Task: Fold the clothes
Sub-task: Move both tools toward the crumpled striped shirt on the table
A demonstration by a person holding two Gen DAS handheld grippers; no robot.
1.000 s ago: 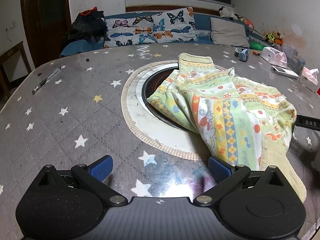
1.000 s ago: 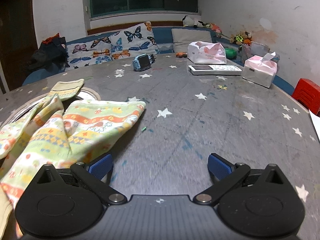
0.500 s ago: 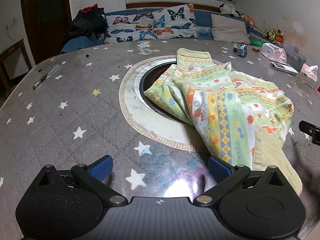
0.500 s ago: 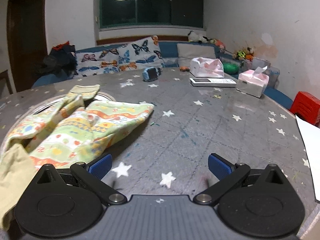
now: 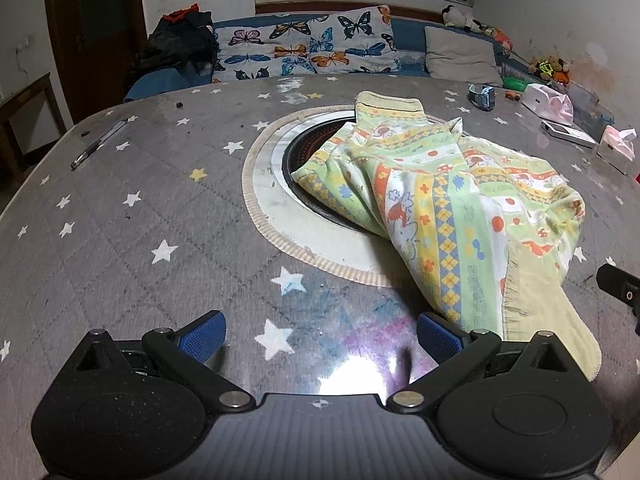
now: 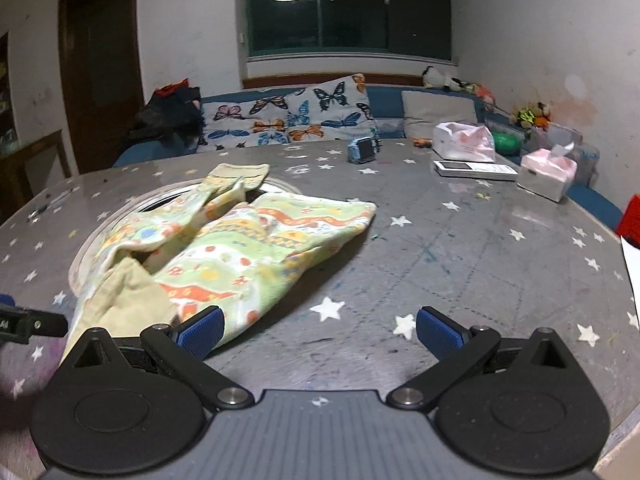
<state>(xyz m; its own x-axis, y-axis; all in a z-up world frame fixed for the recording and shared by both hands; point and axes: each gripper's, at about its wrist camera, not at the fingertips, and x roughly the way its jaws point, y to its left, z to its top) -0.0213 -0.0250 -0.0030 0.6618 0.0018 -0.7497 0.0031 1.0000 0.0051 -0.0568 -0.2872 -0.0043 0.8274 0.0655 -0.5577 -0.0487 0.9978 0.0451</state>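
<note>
A crumpled child's garment [image 5: 448,196] in green, yellow and orange print lies on the grey star-patterned table [image 5: 120,240], partly over a round black inset [image 5: 304,156]. It also shows in the right wrist view [image 6: 240,248]. My left gripper [image 5: 320,334] is open and empty, just short of the garment's near hem at its right. My right gripper [image 6: 318,332] is open and empty, its left fingertip beside the garment's near edge.
A pen [image 5: 100,142] lies at the far left. A blue watch [image 6: 362,150], tissue packs [image 6: 546,170], a white remote [image 6: 474,169] and a white paper sheet [image 6: 632,276] are on the right side. A sofa with butterfly pillows [image 5: 312,50] stands behind.
Both grippers have pulled back and risen from the garment; more of the table and room shows in each view. The garment has not moved. Both stay open.
</note>
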